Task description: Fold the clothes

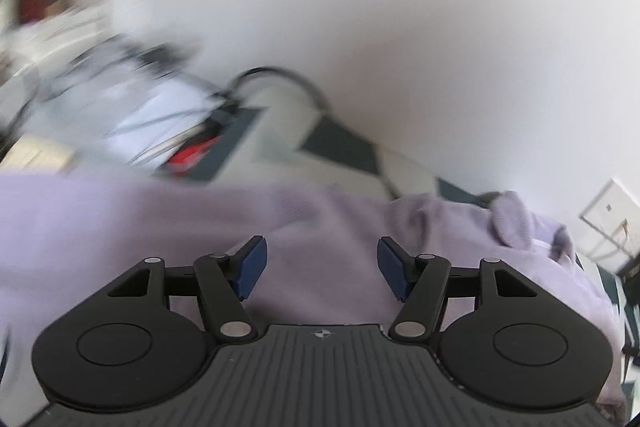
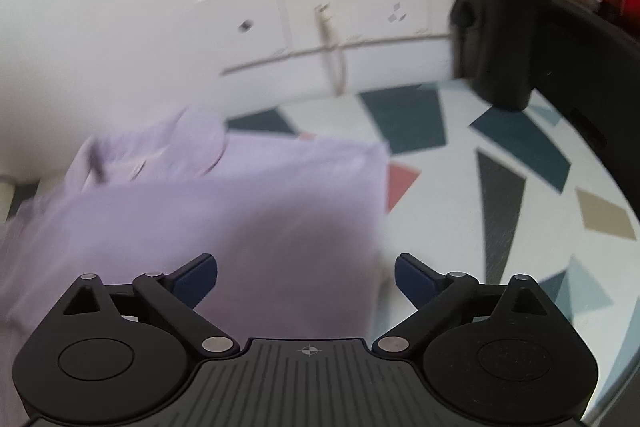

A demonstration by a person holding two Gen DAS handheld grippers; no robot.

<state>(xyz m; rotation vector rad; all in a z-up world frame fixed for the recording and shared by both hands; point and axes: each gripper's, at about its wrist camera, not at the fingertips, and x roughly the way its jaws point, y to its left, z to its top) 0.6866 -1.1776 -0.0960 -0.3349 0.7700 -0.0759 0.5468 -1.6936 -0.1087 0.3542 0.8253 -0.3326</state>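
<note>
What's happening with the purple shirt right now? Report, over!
Left gripper open, empty. Right gripper open, empty. Lilac shirt lying on patterned tabletop, folded edge on its right. Nothing blocking it.

Patterned tabletop (image 2: pixel 460 187) right of the lilac garment (image 2: pixel 240 207) lies free; black bottle (image 2: pixel 504 7) blocks beyond.
</note>
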